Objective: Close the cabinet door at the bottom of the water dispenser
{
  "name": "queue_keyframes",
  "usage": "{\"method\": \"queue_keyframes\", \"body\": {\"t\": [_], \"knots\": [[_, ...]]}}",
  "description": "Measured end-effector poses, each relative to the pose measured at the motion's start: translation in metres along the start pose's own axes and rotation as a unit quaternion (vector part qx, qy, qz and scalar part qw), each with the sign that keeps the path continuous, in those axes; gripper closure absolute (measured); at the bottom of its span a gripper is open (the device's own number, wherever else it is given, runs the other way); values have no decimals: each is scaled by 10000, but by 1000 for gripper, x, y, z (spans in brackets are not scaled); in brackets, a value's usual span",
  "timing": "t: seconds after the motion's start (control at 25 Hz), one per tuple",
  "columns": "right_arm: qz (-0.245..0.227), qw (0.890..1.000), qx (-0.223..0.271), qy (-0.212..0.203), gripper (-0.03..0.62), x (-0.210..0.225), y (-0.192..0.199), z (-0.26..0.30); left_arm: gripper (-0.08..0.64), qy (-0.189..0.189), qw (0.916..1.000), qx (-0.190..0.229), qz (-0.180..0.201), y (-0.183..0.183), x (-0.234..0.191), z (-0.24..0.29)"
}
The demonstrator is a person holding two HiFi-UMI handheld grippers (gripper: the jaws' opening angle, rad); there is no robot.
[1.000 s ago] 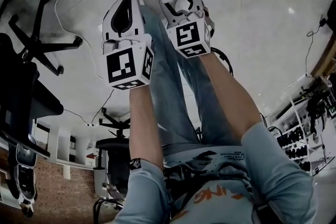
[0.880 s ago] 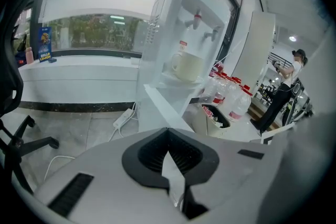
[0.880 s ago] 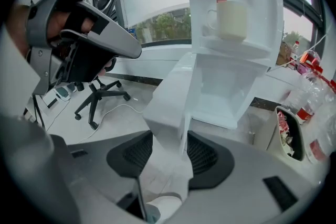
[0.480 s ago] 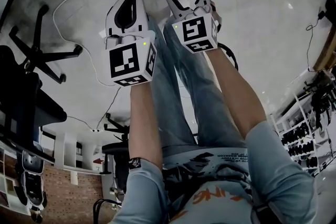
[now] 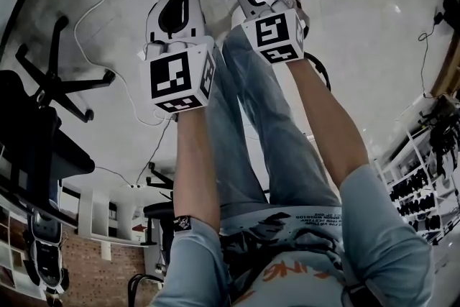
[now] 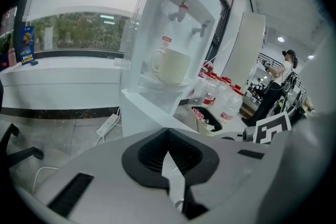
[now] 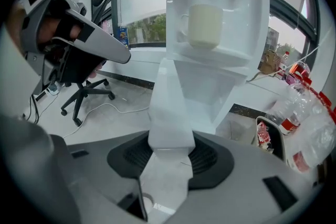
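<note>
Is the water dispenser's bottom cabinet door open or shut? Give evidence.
Open. The cabinet door stands out from the water dispenser, edge-on toward the right gripper, its edge between those jaws, which have just been closing.

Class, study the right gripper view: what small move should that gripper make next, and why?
Probably swing the right gripper sideways, carrying the cabinet door round its hinge toward the base of the water dispenser. The door stands open, edge-on between the jaws, which have just been closing and seem to press its faces.
</note>
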State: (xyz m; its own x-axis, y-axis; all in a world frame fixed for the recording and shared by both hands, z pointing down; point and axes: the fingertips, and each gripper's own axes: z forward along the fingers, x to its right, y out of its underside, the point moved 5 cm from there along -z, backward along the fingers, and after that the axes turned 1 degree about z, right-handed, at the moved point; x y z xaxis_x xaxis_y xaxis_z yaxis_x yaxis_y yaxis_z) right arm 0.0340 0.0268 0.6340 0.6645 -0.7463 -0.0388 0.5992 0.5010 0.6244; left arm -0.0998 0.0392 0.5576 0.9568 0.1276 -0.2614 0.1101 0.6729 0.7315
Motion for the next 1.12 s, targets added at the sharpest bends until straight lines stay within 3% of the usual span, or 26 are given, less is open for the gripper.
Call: {"method": "queue_keyframes", "body": {"t": [0.4, 1.12], "knots": [[39, 10000, 79, -35, 371, 35, 2, 1, 538, 144, 9999, 41, 40, -13, 14, 19], [-465, 9976, 217, -462, 360, 102, -6, 10, 538, 218, 9996, 113, 139, -36, 31, 48]]}}
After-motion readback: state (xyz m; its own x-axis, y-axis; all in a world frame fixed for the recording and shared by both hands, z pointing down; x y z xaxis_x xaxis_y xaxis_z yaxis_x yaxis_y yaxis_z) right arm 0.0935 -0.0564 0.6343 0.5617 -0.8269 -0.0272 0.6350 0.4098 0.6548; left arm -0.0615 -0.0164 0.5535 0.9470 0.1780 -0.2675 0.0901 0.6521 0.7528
